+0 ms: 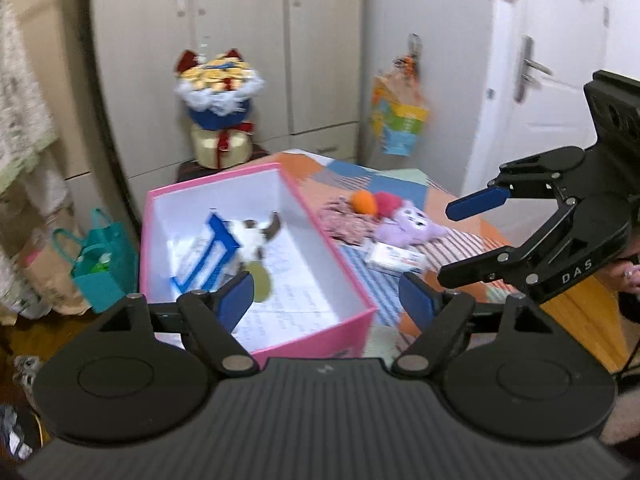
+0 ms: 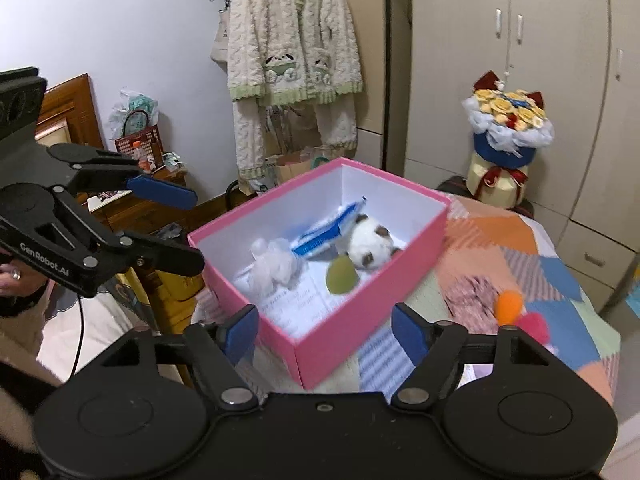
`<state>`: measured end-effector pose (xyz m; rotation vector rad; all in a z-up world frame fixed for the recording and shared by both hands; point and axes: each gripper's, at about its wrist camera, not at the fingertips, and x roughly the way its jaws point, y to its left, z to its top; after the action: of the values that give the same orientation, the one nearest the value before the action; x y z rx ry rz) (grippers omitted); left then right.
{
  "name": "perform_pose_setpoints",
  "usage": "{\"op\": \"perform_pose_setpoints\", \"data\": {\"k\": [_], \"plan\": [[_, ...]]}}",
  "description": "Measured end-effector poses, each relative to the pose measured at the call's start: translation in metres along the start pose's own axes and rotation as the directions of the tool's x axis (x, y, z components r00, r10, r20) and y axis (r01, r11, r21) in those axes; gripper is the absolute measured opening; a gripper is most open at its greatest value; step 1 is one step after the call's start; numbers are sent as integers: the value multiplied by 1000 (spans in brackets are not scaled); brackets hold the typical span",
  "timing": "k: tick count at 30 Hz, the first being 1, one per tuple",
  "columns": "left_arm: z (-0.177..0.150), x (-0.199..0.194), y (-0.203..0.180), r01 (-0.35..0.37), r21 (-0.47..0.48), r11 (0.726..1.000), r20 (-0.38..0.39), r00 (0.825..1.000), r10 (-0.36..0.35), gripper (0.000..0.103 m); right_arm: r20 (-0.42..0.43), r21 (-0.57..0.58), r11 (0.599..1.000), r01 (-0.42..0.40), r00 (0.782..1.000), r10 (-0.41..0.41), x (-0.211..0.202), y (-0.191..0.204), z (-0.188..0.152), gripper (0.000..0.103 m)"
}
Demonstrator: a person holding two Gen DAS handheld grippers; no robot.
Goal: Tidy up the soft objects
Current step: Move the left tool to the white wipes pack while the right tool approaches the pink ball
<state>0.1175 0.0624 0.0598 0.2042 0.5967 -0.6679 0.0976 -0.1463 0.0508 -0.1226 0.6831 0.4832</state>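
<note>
I see box [image 2: 372, 344] on table [image 2: 500, 240] | in it: panda toy [image 2: 370, 246], pouch [image 2: 324, 232], puff [image 2: 274, 266] left | right of box: cloth [image 2: 472, 294], balls [image 2: 510, 305] | behind: bouquet [image 2: 506, 132]

Motion blur smears the white-and-brown plush panda [image 1: 256, 236] inside the pink cardboard box [image 1: 320, 240], ahead of the left jaws; face unreadable. Blue-and-white packet [image 1: 208, 256] beside it: print illegible. Small white carton [image 1: 396, 258] ahead of the right-hand jaw: label too blurred. Purple plush toy [image 1: 408, 224] shape unclear. Red pompom [image 2: 534, 328] partly hidden behind the right gripper's own linkage.
</note>
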Motion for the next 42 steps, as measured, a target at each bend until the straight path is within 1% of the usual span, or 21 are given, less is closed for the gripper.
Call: {"op": "perform_pose_setpoints", "data": {"k": [2, 5, 11, 14, 20, 22, 25, 27, 29, 31, 32, 35, 36, 38, 42], "plan": [[-1, 7, -9, 20, 17, 1000, -11, 1000, -19, 83, 0, 18, 1000, 17, 1000, -17, -7, -5, -12, 81], [1, 23, -22, 55, 22, 998, -50, 997, -54, 83, -7, 58, 998, 33, 999, -32, -13, -15, -30, 82], [5, 55, -48, 141, 22, 990, -108, 985, -137, 83, -27, 102, 994, 49, 999, -47, -19, -33, -61, 84], [10, 74, -61, 178, 7, 984, -135, 975, -175, 83, -44, 112, 992, 55, 998, -50, -16, -45, -73, 84], [20, 115, -78, 210, -63, 976, -161, 963, -218, 83, -44, 84, 992, 93, 995, -90, -6, -69, -86, 84], [22, 127, -81, 199, -86, 976, -158, 965, -211, 83, -39, 81, 992, 101, 994, -98, -2, -79, -88, 84], [24, 144, -84, 156, -112, 981, -149, 974, -172, 83, -25, 70, 990, 120, 993, -118, 2, -96, -90, 84], [24, 158, -88, 126, -121, 985, -151, 978, -144, 83, -19, 88, 986, 140, 990, -139, 5, -113, -89, 84], [24, 170, -89, 113, -128, 985, -162, 978, -133, 83, -4, 114, 983, 142, 990, -142, 7, -132, -87, 84], [22, 181, -92, 96, -137, 986, -153, 981, -117, 83, 7, 155, 979, 129, 991, -132, 9, -151, -84, 84], [20, 188, -95, 71, -142, 987, -143, 986, -91, 83, 16, 176, 977, 116, 993, -121, 12, -161, -83, 84], [13, 209, -102, 29, -138, 990, -148, 988, -49, 83, 22, 229, 970, 78, 996, -85, 26, -188, -79, 84], [11, 218, -105, 12, -140, 990, -156, 987, -34, 83, 26, 234, 970, 67, 997, -76, 31, -193, -79, 84], [7, 228, -107, -12, -157, 987, -148, 989, -12, 83, 32, 242, 969, 44, 998, -54, 45, -203, -76, 84], [0, 250, -110, -54, -158, 986, -145, 989, 31, 83, 40, 236, 972, 16, 999, -26, 69, -217, -67, 82]]}}
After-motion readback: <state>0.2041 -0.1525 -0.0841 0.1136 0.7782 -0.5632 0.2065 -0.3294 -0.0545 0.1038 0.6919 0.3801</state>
